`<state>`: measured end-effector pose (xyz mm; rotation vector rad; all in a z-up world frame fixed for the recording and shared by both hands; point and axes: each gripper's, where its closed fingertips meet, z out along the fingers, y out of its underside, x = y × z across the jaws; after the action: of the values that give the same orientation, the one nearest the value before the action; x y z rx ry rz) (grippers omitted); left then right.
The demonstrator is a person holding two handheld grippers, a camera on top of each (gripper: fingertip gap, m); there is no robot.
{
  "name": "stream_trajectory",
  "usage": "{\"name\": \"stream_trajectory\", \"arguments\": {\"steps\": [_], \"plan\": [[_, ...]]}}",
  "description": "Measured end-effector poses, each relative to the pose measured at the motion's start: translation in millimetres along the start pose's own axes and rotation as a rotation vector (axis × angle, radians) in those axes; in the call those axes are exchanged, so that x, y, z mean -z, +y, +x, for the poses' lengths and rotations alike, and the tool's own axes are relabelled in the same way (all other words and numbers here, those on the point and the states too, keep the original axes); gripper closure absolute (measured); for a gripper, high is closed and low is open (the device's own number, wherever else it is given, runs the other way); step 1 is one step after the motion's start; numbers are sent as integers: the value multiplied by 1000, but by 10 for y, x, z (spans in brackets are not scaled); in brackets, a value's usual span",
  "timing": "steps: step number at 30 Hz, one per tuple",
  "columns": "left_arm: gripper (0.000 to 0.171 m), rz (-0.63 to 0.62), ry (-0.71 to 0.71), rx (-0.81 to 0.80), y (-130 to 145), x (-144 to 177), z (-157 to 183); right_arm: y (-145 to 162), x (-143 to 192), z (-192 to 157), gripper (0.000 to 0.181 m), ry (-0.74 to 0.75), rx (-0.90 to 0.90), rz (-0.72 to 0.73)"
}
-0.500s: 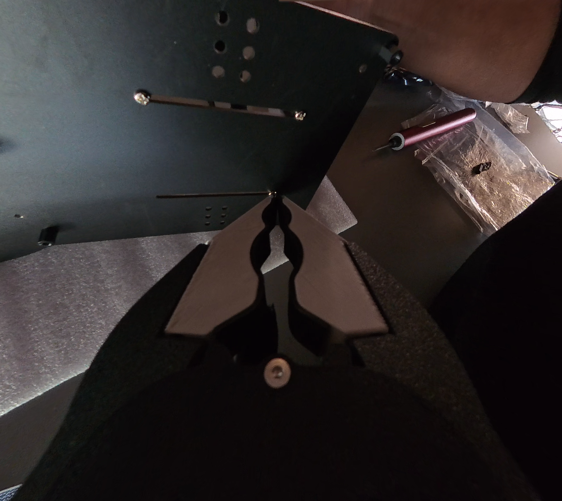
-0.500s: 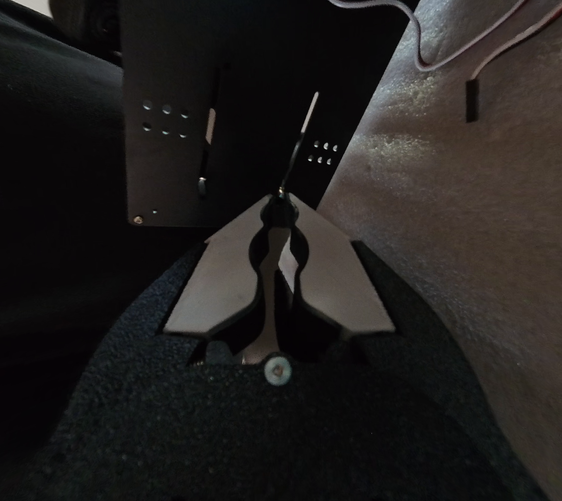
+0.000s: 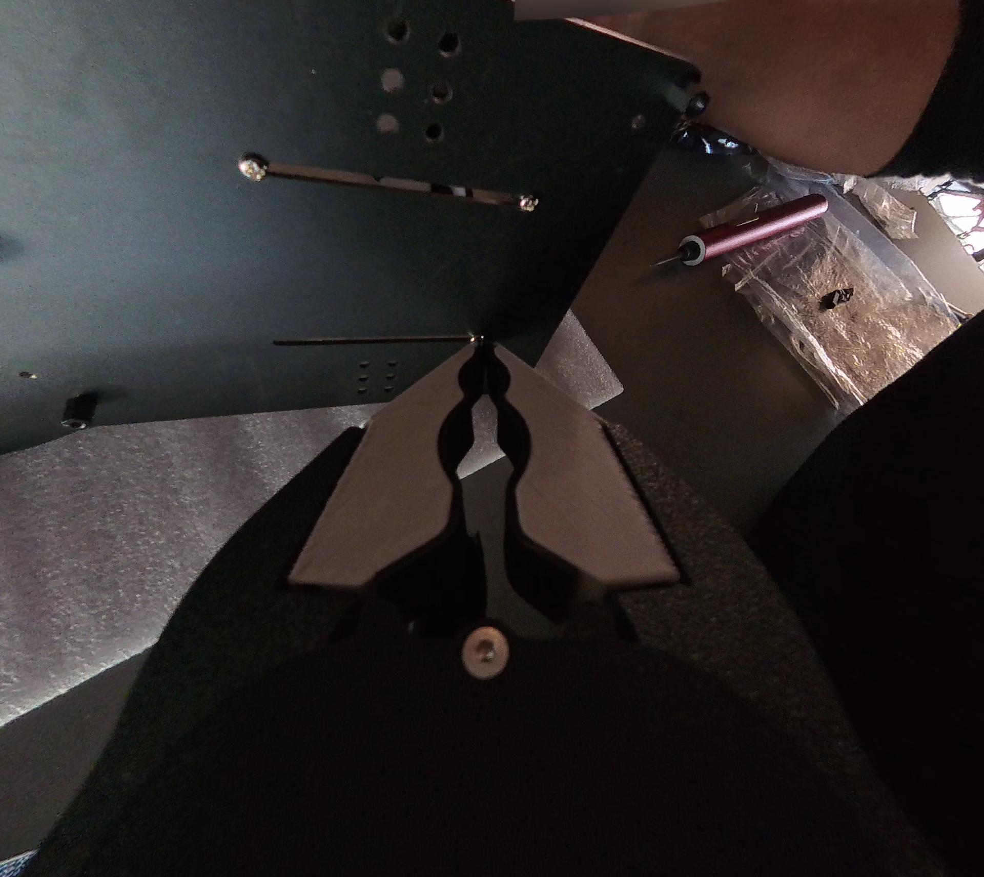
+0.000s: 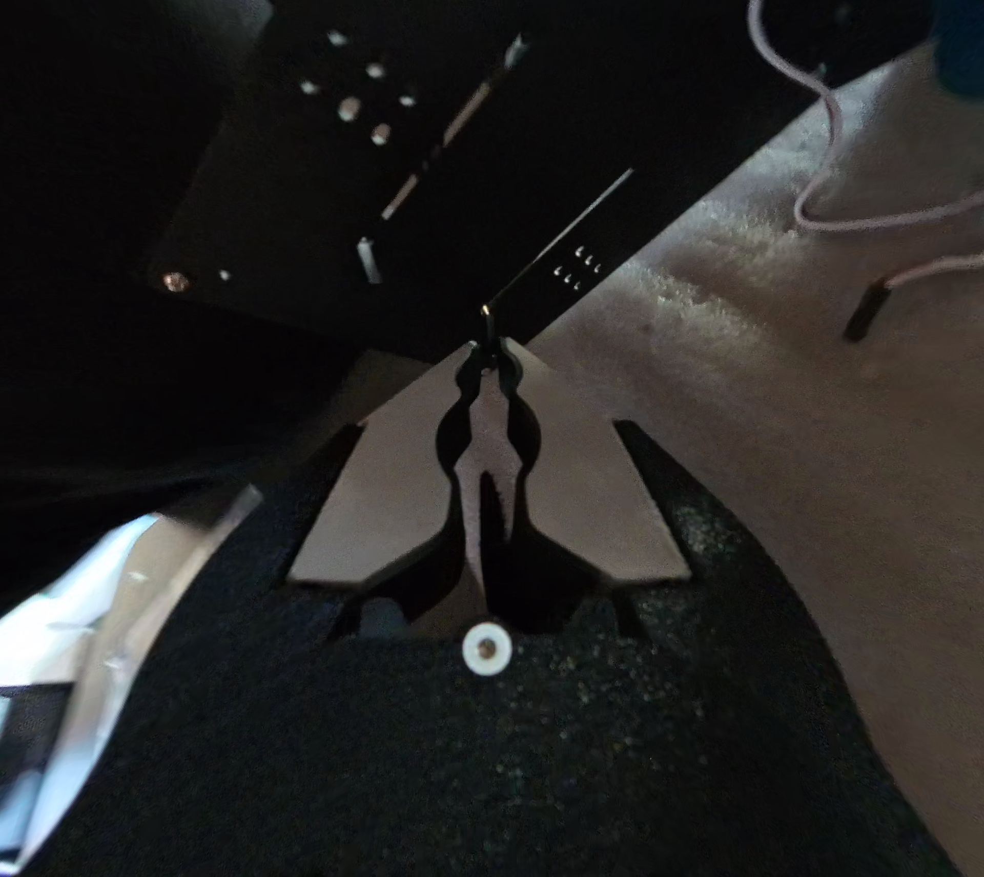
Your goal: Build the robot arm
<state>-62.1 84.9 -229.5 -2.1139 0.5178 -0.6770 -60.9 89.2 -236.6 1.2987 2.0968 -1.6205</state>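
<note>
A wide sheet of pale grey foam point(image 3: 175, 505), pebbled and softly creased, lies under everything; in the right wrist view it point(image 4: 745, 372) fills the right side. Over it stands a large flat plate point(image 3: 213, 159) of matte dark metal, tilted off the foam, with a rounded corner, a cluster of round holes, two long narrow slots and a small grid of tiny holes near its lower edge; the same plate point(image 4: 426, 26) shows blurred and darker from the right. A bare forearm point(image 3: 825, 69) crosses behind the plate's far corner. Right of the plate lies crinkled clear plastic wrap point(image 3: 852, 308), and on its edge a slim cylindrical driver point(image 3: 756, 231) with a maroon metal handle and a fine tip. A thin looping wire point(image 4: 798, 149) with a small black plug trails over the foam. A short black standoff point(image 3: 77, 408) sticks out of the plate's lower left. The left gripper point(image 3: 483, 355), with grey wedge-shaped fingers and scalloped black pads, is closed to a sliver on a thin dark rod at the plate's lower edge, beside the lower slot. The right gripper point(image 4: 487, 356) pinches a thin bent hex key point(image 4: 485, 324) at the same edge, its jaws nearly together.
</note>
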Motion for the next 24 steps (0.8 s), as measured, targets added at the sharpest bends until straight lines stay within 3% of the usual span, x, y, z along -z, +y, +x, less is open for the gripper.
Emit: {"name": "stream_trajectory", "arguments": {"steps": [8,24], "plan": [[171,1,13,35,5,8,-2,-24,-17,81,176,363,693,-131],[171,11,67,155,-1,19,-5,-87,62,96,176,905,1175,-308]]}}
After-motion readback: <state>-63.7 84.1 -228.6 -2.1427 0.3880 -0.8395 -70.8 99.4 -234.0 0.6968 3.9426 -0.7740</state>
